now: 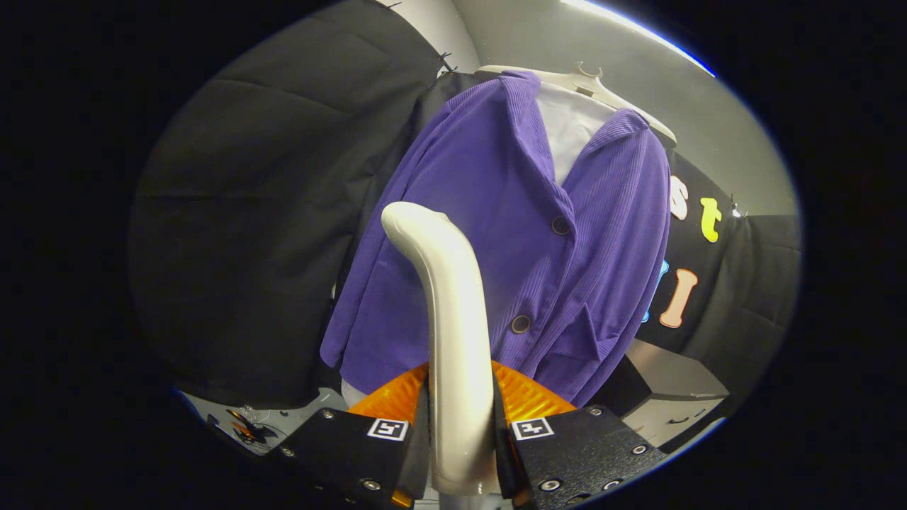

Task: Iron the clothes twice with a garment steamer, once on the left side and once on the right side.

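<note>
Presently, notes from the gripper view:

Hand-held gripper (462,425): both fingers clamped on the white garment steamer (453,340), one pressing each side of its handle; no gap visible between fingers and handle.

Steamer: rises from between the fingers, curves over at its top toward the jacket. Its working face points away from the camera and is hidden. Base of the handle is cut off below the fingers.

Purple corduroy jacket (510,234): hangs just beyond the steamer on a white hanger (588,79), buttoned, two dark buttons showing, a white shirt (567,127) inside the open collar. Whether the steamer head touches the cloth cannot be told; the curved top overlaps the jacket panel on the side of the black cloth.

Edges: jacket hem ends just above the fingers; lower middle of the jacket is covered by the steamer handle. One sleeve hangs along the black cloth wall (248,234); the other shoulder lies against the lettered cloth side.

Open room: grey wall above the hanger; beyond the far sleeve, a grey cabinet (673,397) sits low, near the hem.

Hard to make out: small dark and orange bits (244,421) on a pale surface below the black cloth, too small to identify.
</note>
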Available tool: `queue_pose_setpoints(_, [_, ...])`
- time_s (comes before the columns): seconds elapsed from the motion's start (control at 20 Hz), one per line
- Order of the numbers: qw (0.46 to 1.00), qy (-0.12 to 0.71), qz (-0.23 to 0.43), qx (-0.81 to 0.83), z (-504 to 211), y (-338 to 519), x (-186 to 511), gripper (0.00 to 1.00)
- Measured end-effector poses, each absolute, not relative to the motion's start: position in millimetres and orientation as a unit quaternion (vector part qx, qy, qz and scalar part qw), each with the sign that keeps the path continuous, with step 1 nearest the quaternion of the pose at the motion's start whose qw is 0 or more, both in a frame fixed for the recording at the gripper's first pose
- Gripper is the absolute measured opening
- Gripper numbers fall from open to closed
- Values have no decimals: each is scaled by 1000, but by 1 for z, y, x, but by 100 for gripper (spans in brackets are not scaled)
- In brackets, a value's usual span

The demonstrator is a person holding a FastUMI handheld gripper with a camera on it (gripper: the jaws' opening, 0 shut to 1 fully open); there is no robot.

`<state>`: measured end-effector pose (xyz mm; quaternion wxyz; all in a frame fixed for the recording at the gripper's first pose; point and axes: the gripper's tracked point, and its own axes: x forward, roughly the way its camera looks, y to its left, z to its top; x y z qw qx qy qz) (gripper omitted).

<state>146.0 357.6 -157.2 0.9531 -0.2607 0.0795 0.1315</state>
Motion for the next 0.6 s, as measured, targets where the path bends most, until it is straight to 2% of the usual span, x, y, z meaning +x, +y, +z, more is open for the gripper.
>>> queue_pose_setpoints(0.4, [941, 105, 145, -287, -197, 343, 128, 39])
queue_pose_setpoints(0.6, [935, 152, 149, -283, -242, 333, 116, 39])
